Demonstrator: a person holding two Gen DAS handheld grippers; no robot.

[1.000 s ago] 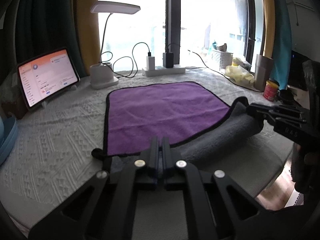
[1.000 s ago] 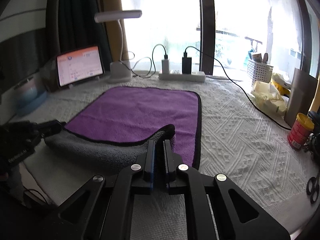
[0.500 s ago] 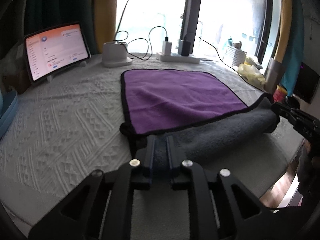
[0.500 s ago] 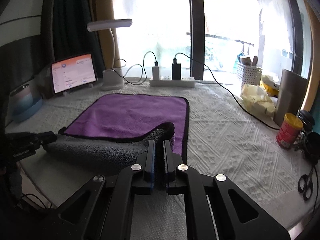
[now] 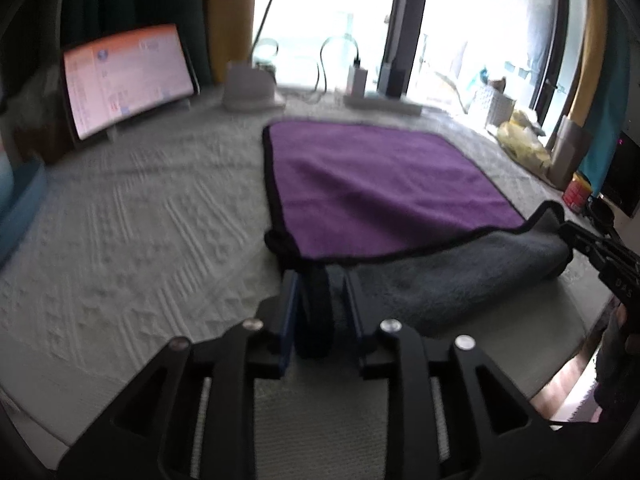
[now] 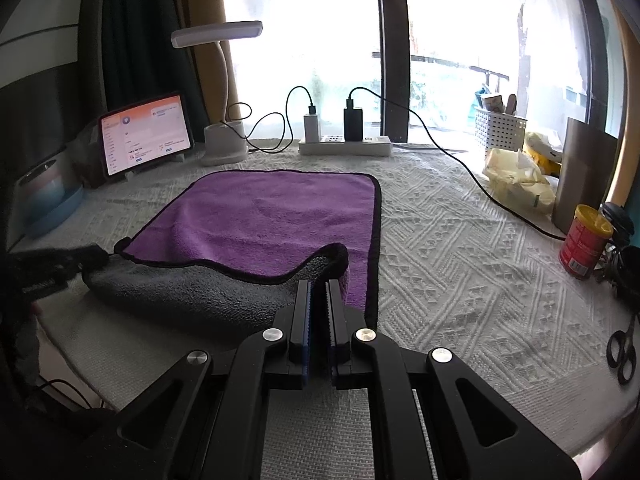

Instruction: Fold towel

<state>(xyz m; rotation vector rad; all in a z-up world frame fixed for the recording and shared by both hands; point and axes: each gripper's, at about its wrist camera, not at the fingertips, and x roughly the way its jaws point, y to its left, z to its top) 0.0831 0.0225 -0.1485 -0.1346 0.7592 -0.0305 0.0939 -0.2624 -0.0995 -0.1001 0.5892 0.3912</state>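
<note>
My left gripper [image 5: 318, 292] sits nearest, jaws parted with a dark bunched corner of the towel [image 5: 376, 184] between them; blur keeps me from telling if the pads actually bite. My right gripper [image 6: 319, 296] has jaws nearly together, clamped on the towel's [image 6: 276, 216] near right corner, which stands lifted and curled over. Towel is purple on top, grey underneath, black trim. Its near edge is rolled back toward the window, grey side showing as a long hump between my two grippers. The rest lies flat, purple up, on the white textured tablecloth [image 6: 460, 264]. Right of the towel, well apart: black scissors [image 6: 622, 354] at the table edge, a red can with yellow lid [image 6: 586, 242], yellow bags [image 6: 520, 186], a white basket [image 6: 500, 128]. Left: a blue-rimmed container [image 6: 44, 196], then a lit tablet [image 6: 146, 136] on a stand. At the far edge by the window: a white desk lamp [image 6: 224, 120] and a white power strip [image 6: 346, 146] with two chargers plugged in.
</note>
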